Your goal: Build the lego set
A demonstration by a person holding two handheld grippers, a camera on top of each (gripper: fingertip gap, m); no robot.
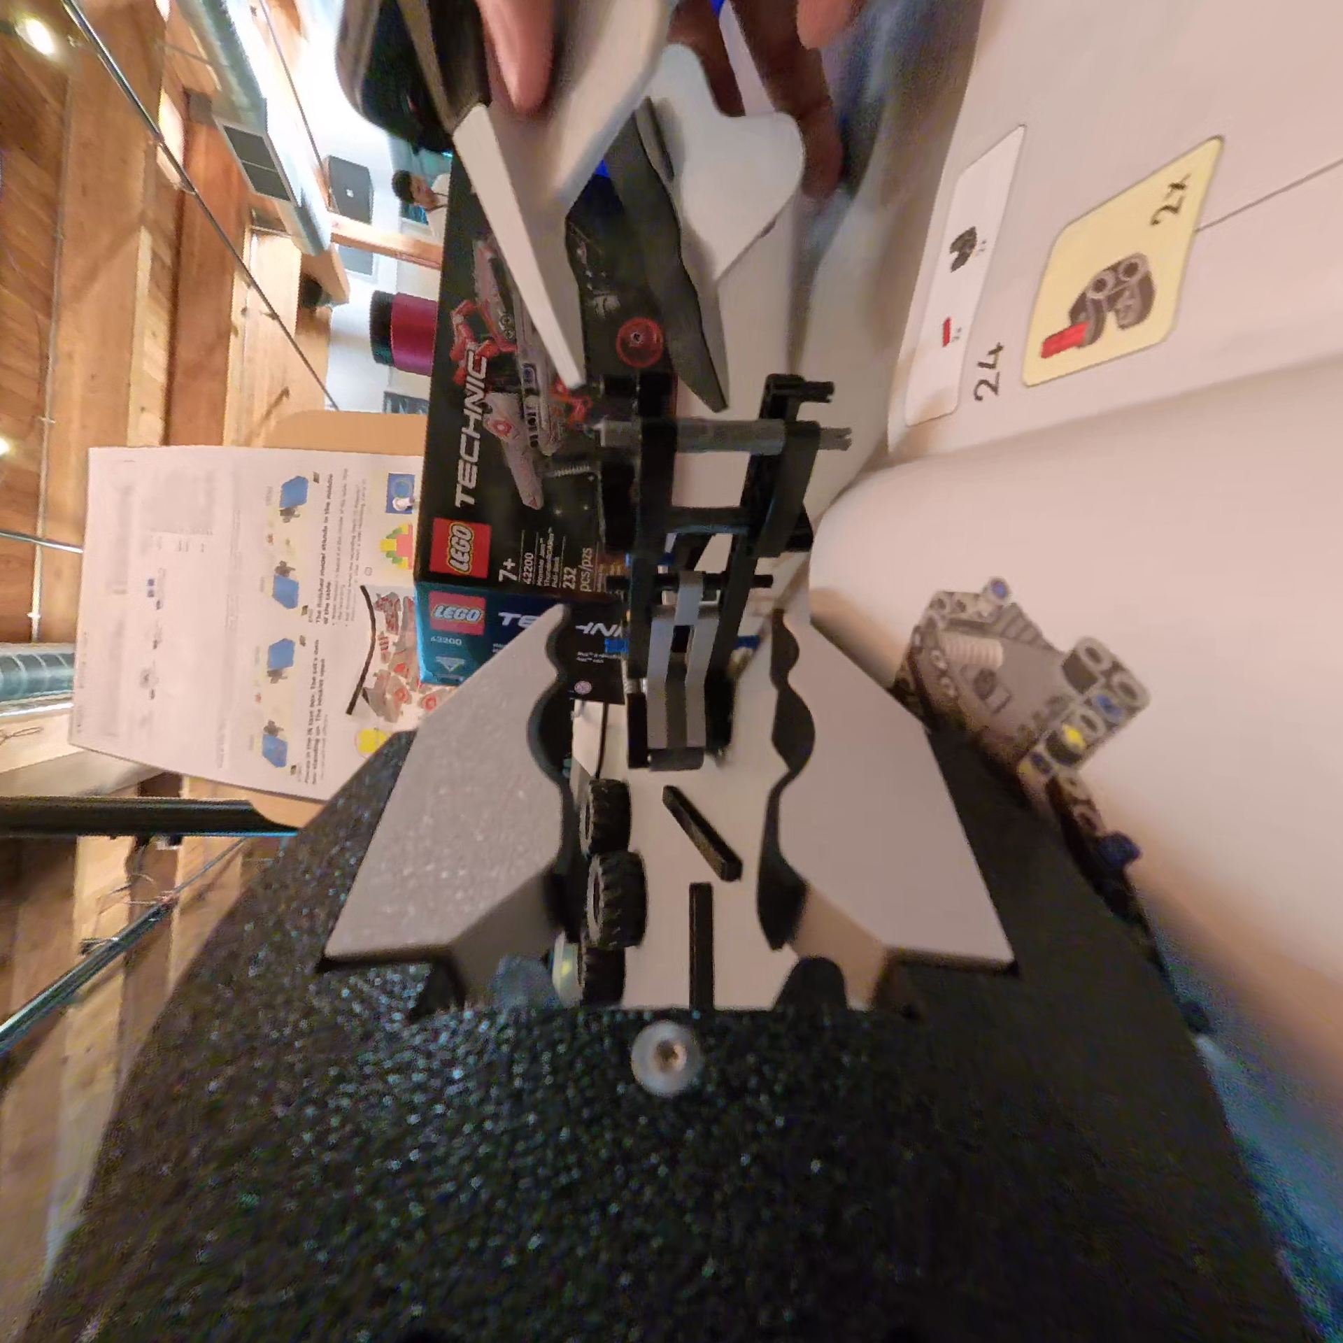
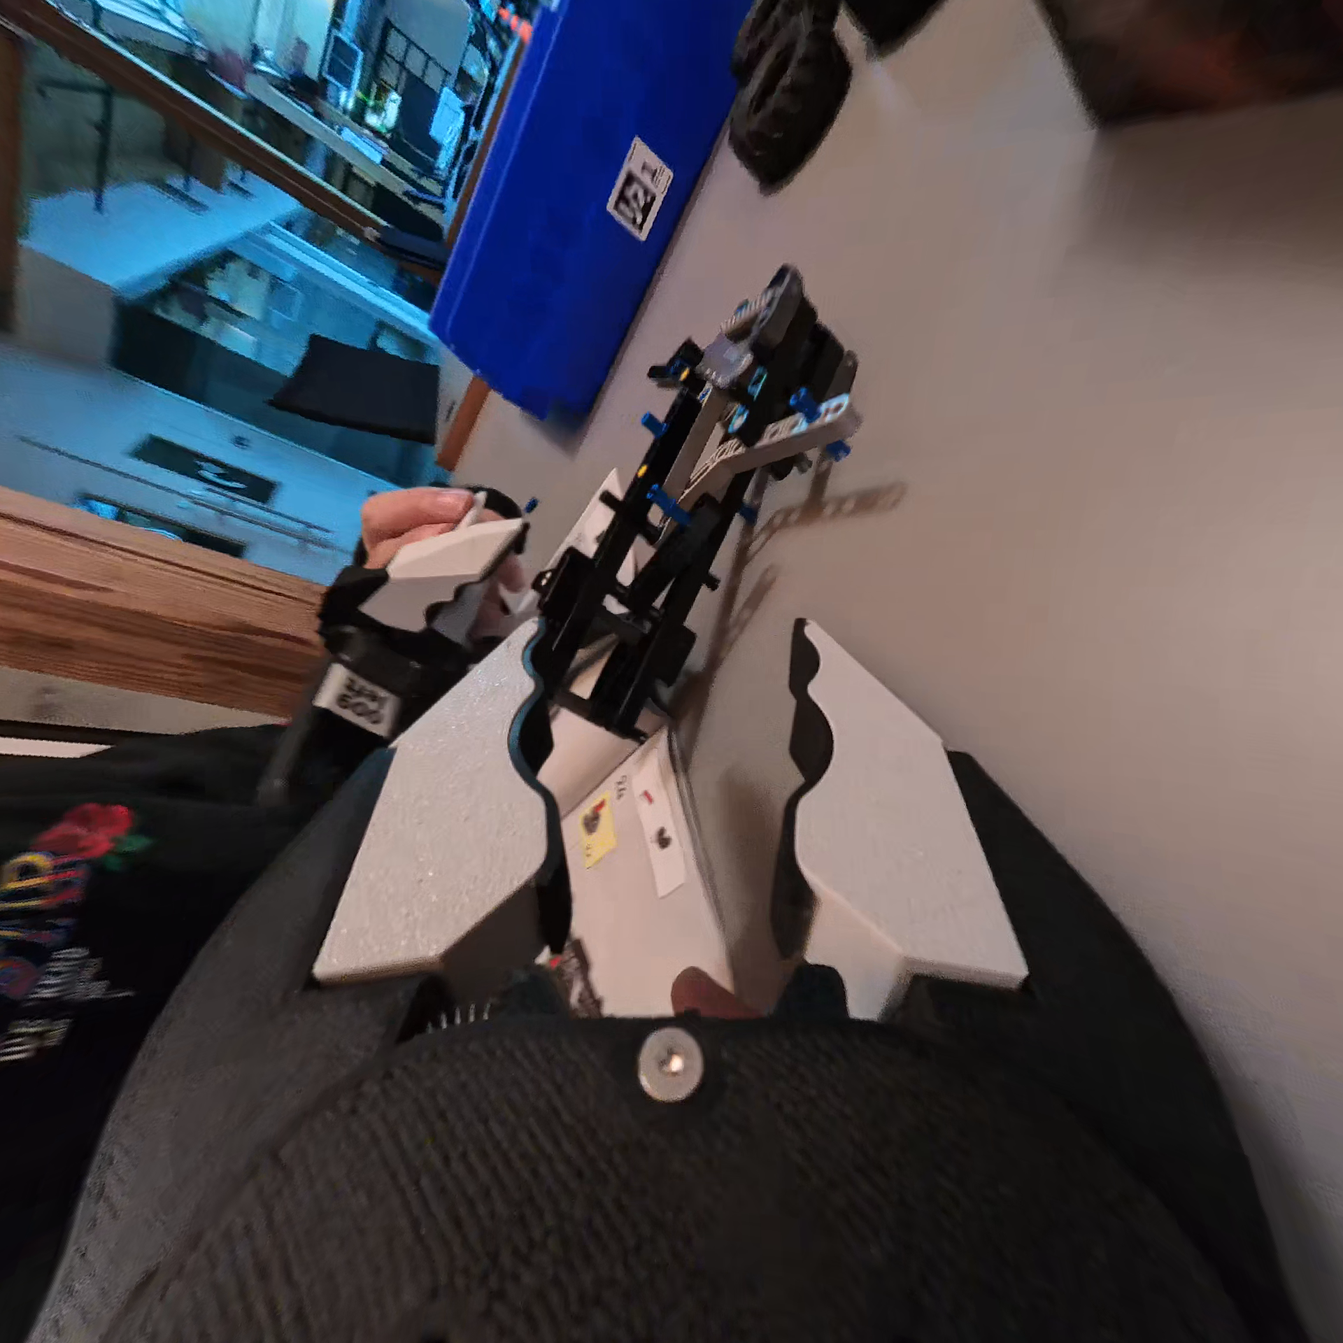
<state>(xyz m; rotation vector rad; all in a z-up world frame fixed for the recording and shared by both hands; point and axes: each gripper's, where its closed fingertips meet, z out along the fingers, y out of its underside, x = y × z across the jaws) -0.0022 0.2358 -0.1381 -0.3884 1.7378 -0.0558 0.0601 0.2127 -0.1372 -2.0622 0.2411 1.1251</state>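
Observation:
A long black Lego frame [image 1: 690,523] with grey parts and blue pins stands over the white table; it also shows in the right wrist view [image 2: 676,523]. My left gripper [image 1: 672,618] is open, and the frame's grey end sits between its fingers without touching them. My right gripper [image 2: 661,632] is open, with the frame's near end against its left finger [image 2: 465,785]. In the left wrist view the right gripper [image 1: 647,389] straddles the frame's far end. Small black tyres [image 1: 610,872] and two black beams [image 1: 701,828] lie on the table.
The open instruction booklet [image 1: 1090,472] lies beside the frame. The black Lego box [image 1: 509,472] and a printed sheet [image 1: 218,618] stand behind it. A blue bin [image 2: 581,218] and large black tyres [image 2: 785,94] are at the table's far end. A person's dark sleeve [image 2: 109,872] is at the left. The left gripper's tips are roughly 8 cm from the right gripper's.

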